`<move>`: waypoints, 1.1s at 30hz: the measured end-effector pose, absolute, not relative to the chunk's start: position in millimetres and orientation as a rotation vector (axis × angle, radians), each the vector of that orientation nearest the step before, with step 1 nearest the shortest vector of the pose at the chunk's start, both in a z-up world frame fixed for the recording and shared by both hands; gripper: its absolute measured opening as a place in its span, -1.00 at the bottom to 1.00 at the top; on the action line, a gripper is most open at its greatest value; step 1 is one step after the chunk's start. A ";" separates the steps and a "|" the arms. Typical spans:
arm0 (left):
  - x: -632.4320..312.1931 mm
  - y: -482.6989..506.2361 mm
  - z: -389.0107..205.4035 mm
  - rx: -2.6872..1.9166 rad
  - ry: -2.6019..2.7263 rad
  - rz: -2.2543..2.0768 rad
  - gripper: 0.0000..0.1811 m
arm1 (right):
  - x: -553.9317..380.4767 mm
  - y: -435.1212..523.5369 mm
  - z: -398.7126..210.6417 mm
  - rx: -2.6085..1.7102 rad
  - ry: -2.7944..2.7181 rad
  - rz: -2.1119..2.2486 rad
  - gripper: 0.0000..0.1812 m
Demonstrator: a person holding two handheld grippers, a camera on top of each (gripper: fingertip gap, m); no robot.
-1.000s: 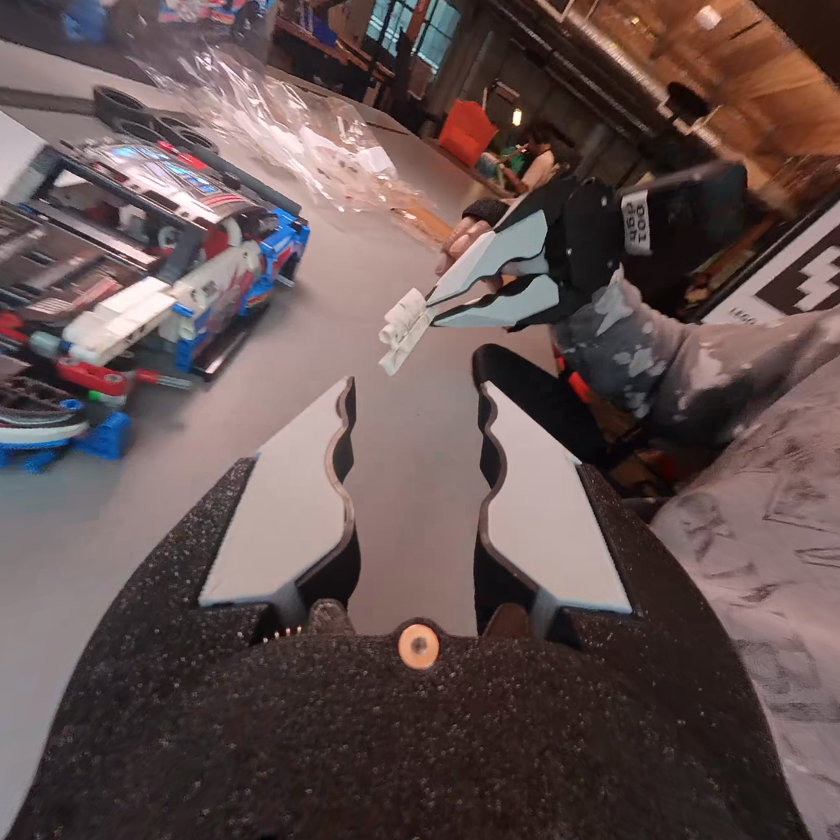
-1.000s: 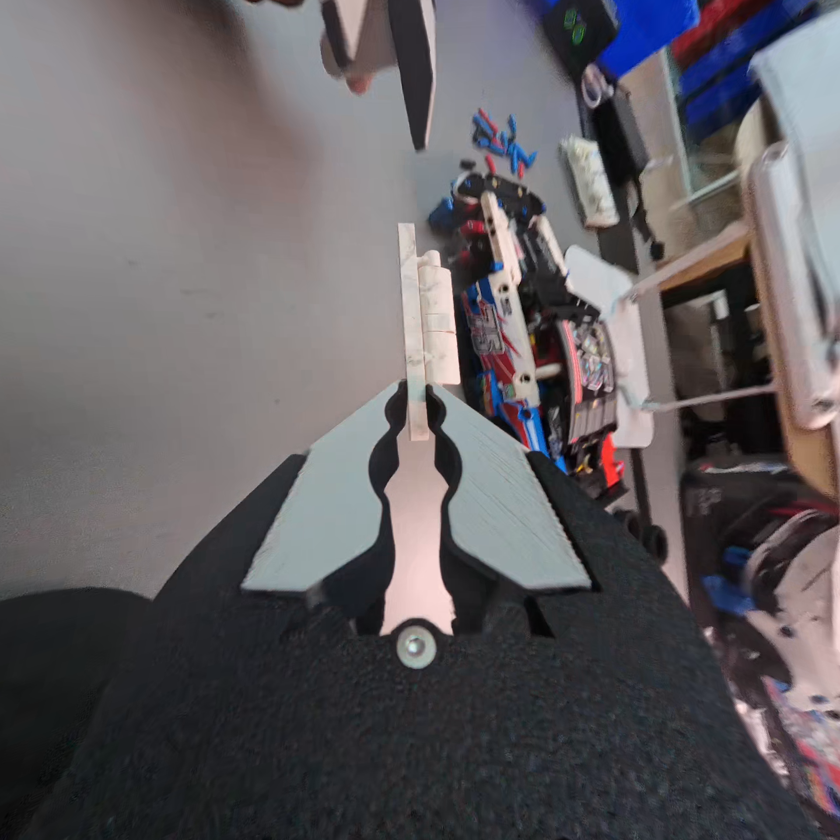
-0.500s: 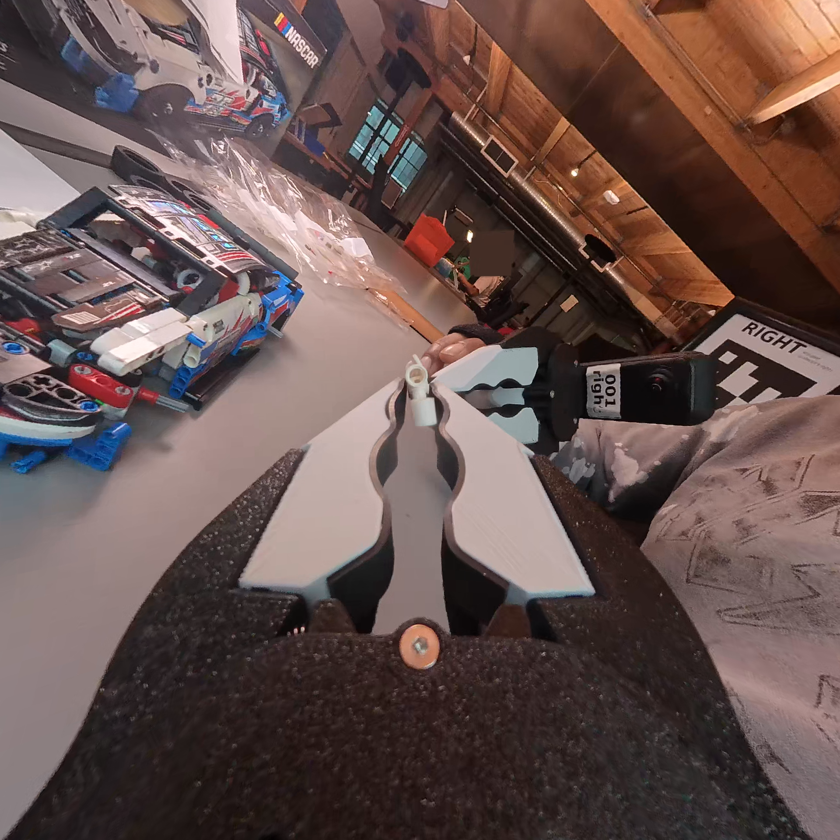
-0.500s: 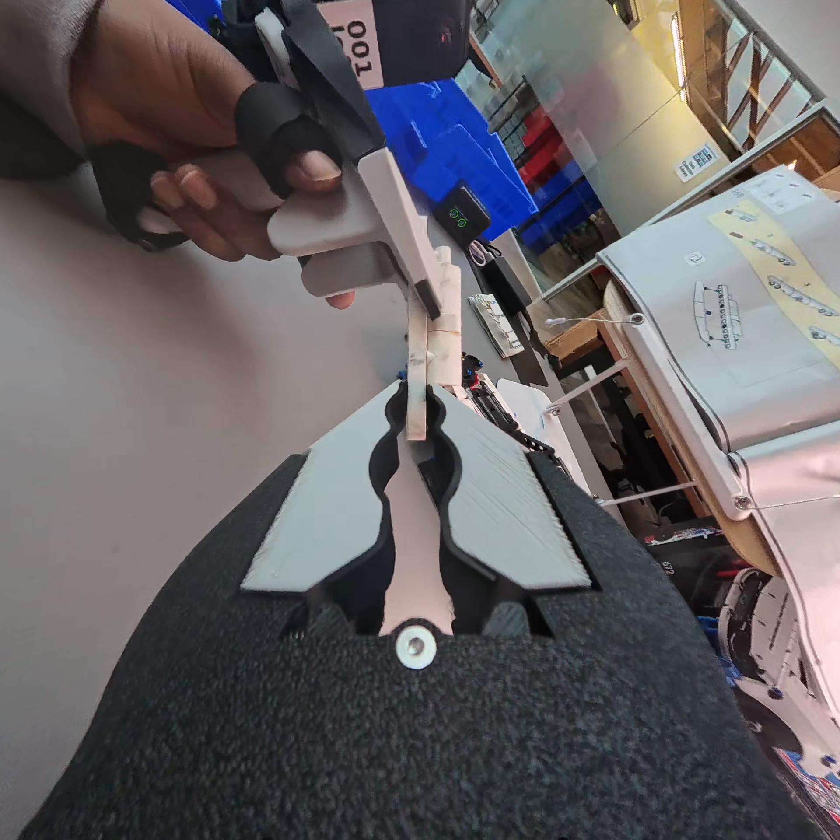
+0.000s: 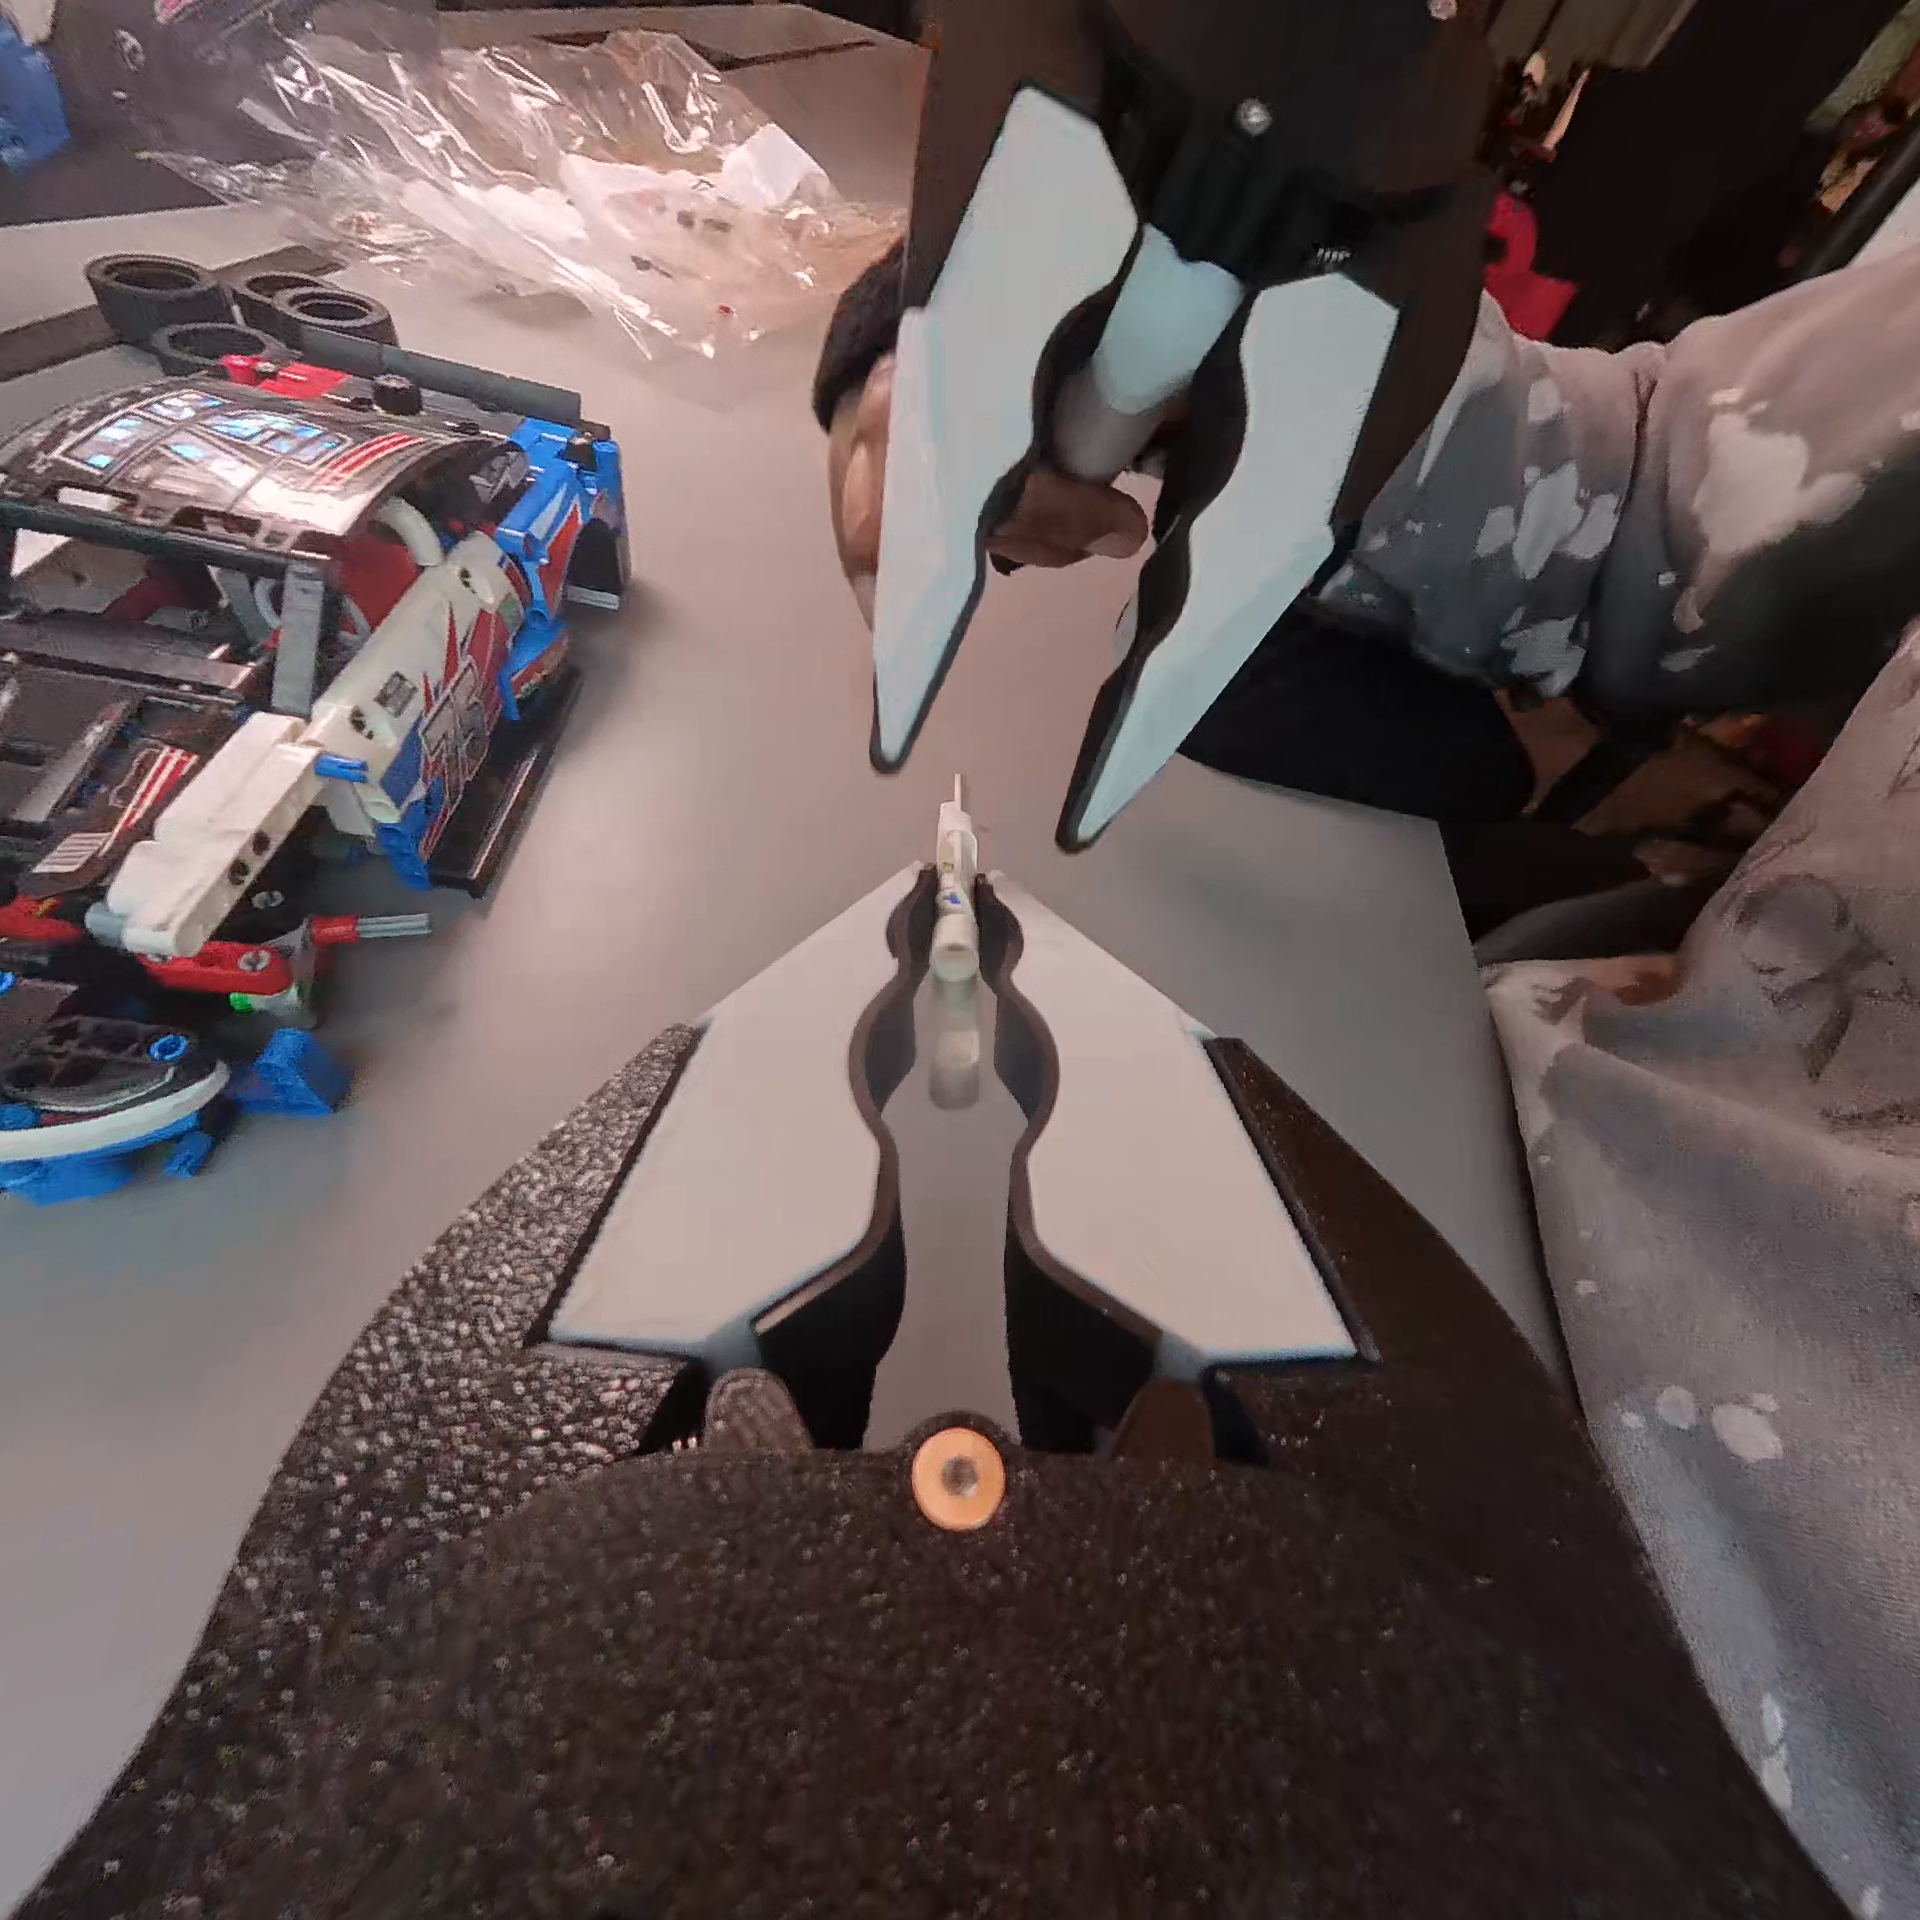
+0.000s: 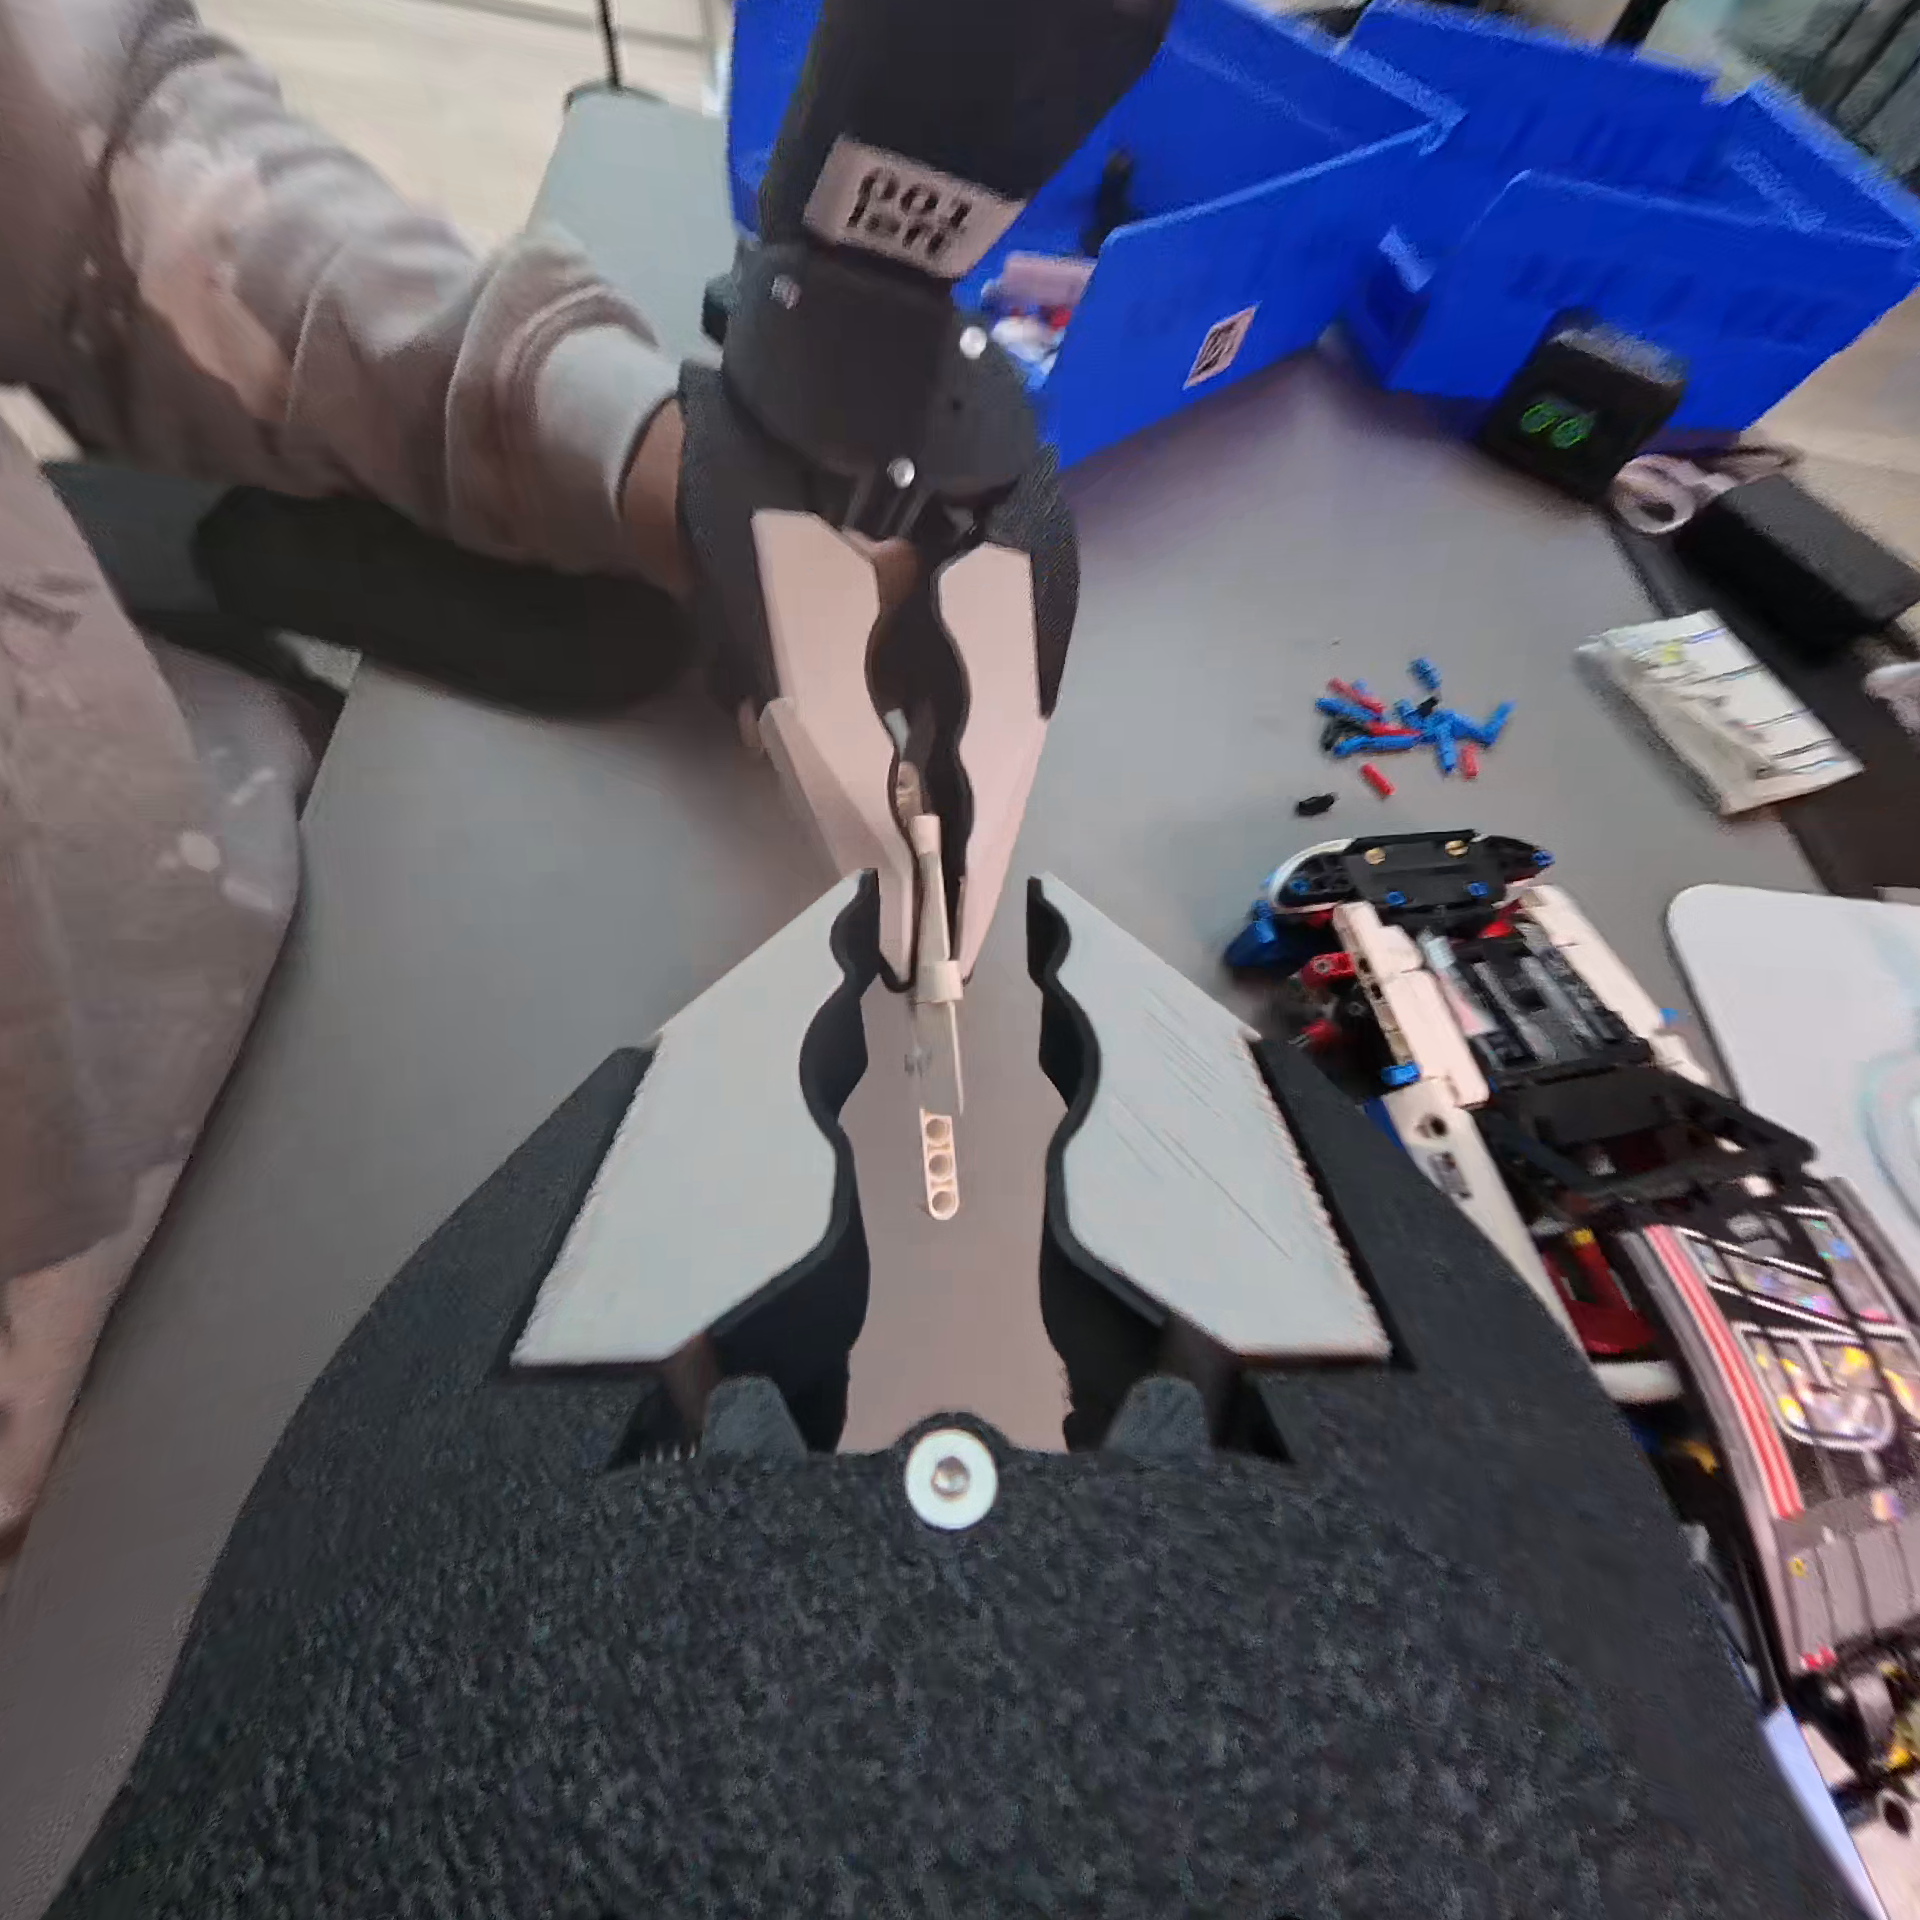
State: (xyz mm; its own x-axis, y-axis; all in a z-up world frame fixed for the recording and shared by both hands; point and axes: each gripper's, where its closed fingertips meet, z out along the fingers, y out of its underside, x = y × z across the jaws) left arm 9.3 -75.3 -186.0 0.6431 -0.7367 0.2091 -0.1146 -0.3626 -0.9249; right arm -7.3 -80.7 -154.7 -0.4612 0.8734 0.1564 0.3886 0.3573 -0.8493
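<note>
left gripper (image 5: 954, 883): jaws clamped on white brick piece (image 5: 954, 914), held edge-on above grey table (image 5: 675, 810) | right gripper (image 6: 945, 894): jaws apart, empty, flanking piece | beyond: part-built toy car (image 5: 291, 707), apparently parked aside; plastic bags (image 5: 540, 177).

matt grey table (image 5: 727, 582), crinkled clear plastic bags (image 5: 540, 177), glossy plastic car (image 5: 312, 644)

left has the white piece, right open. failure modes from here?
1. The left gripper pinches the thin white beam assembly only at its fingertips, above the grey table; it may pivot or drop.
2. The open right gripper straddles its far end; moving could knock it loose.
</note>
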 end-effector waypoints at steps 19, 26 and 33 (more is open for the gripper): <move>-19.7 -76.0 -132.5 -1.599 0.448 -0.982 -0.87 | -8.5 -78.7 -137.6 -1.153 -1.581 1.621 -1.00; -16.9 -76.7 -135.2 -1.625 0.468 -0.967 -0.94 | -9.6 -79.3 -150.1 -1.180 -1.659 1.547 -0.88; 1.8 -82.7 -148.0 -1.684 0.585 -0.933 -0.94 | -10.5 -82.8 -131.6 -1.161 -1.637 1.591 -0.84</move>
